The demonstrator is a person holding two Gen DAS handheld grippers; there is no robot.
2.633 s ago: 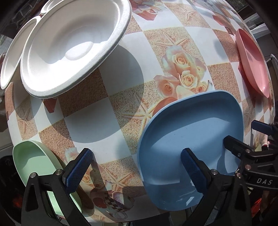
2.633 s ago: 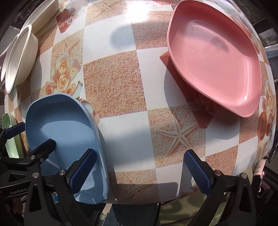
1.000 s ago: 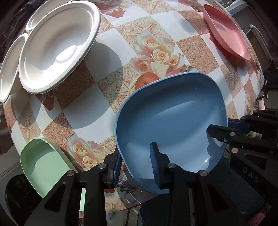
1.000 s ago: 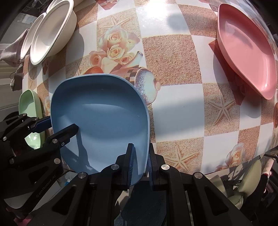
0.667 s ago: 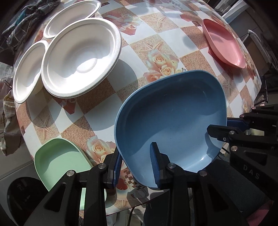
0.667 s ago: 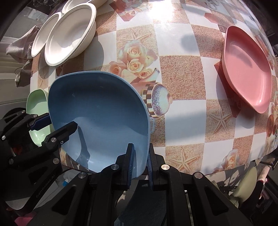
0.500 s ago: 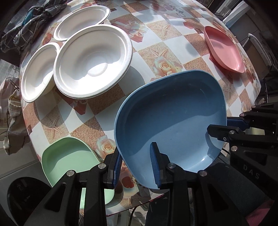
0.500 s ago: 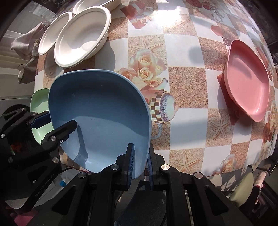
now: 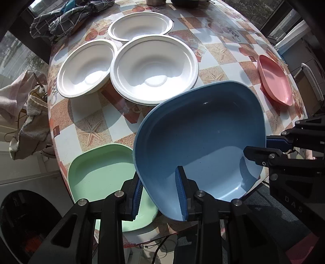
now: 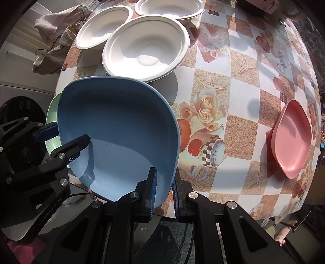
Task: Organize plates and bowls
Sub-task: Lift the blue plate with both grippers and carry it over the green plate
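Smooth plastic blue plate [image 9: 203,130]

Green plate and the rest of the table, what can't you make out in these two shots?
- Green plate: left wrist view, the blue plate and the left gripper cover its right part; right wrist view shows a sliver.
- Table under the blue plate: hidden in both views.
- Dark items at the far edge: cropped.

Strong sunlight is casting hard shadows across the table [image 9: 219,54]; white bowl [image 10: 145,47] interiors are glaring, and fisheye distortion is bending darkened edges.
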